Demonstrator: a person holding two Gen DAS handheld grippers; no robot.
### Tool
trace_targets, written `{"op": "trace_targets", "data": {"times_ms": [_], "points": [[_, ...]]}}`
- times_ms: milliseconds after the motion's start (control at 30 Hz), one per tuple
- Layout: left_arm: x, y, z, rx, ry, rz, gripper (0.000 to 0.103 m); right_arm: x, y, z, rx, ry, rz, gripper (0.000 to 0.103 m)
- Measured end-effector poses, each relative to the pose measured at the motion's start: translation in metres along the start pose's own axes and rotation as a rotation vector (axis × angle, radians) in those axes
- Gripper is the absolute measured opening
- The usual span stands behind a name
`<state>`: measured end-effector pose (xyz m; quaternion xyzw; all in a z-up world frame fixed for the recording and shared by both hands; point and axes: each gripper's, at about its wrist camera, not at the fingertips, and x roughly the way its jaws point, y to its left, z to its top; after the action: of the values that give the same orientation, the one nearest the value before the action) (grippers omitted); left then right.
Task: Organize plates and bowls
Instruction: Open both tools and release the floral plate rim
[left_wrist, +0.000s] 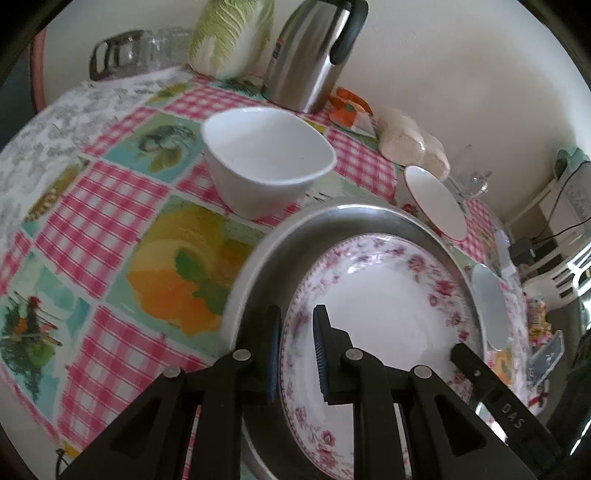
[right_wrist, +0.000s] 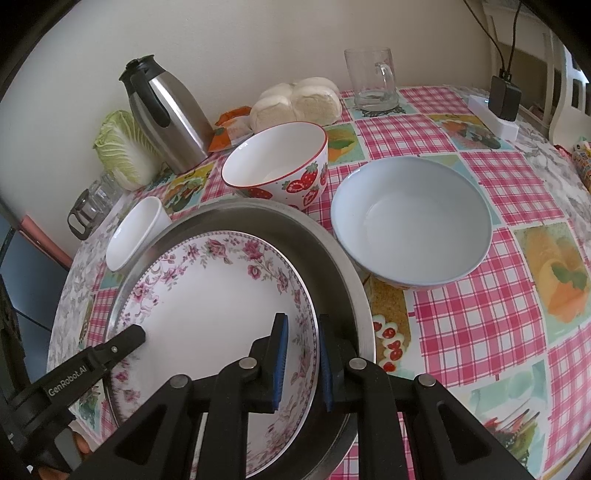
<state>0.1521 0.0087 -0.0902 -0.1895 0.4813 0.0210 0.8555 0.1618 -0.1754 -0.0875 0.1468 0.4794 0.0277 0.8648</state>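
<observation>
We see a table under a pink-checked patchwork oilcloth (right_wrist: 480, 332) carrying a round metal tray (right_wrist: 332, 266), a pale blue bowl (right_wrist: 410, 229), a strawberry-print bowl (right_wrist: 295, 184) (red-rimmed), a white square bowl (left_wrist: 266, 162) and a steel jug (right_wrist: 173, 122).

Glossy glazed floral plate (right_wrist: 207, 295) lies in a dull brushed-metal pan (right_wrist: 332, 258) on a shiny plastic-looking tablecloth (right_wrist: 480, 332).

The left black plastic two-finger gripper (left_wrist: 297, 354) has angular linkage arms with triangular cut-outs, round silver pivot pins and ribbed blue finger pads (left_wrist: 320, 354). The right black plastic two-finger gripper (right_wrist: 302, 363) is built alike; white "GenRobot.AI" lettering marks the left one's side, and raised "DAS" letters the right's.
</observation>
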Motion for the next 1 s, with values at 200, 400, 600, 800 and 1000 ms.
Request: {"op": "trace_targets", "data": {"times_ms": [200, 400, 600, 800, 1000], "points": [[-0.001, 0.004, 0.0, -0.016, 0.003, -0.015, 0.017, -0.004, 0.005, 0.0, -0.026, -0.022, 0.001, 0.028], [-0.002, 0.003, 0.002, -0.02, 0.005, -0.01, 0.017, -0.008, 0.003, 0.001, -0.018, -0.032, 0.002, 0.028], [-0.014, -0.007, 0.004, 0.02, -0.033, 0.004, 0.025, -0.023, 0.003, 0.005, -0.015, -0.07, 0.012, 0.028], [-0.028, -0.019, 0.003, 0.069, -0.079, 0.02, 0.052, -0.038, 0.008, 0.008, -0.033, -0.116, 0.009, 0.04], [-0.03, -0.023, 0.001, 0.096, -0.096, 0.054, 0.076, -0.045, 0.008, 0.009, -0.059, -0.145, -0.04, 0.065]]}}
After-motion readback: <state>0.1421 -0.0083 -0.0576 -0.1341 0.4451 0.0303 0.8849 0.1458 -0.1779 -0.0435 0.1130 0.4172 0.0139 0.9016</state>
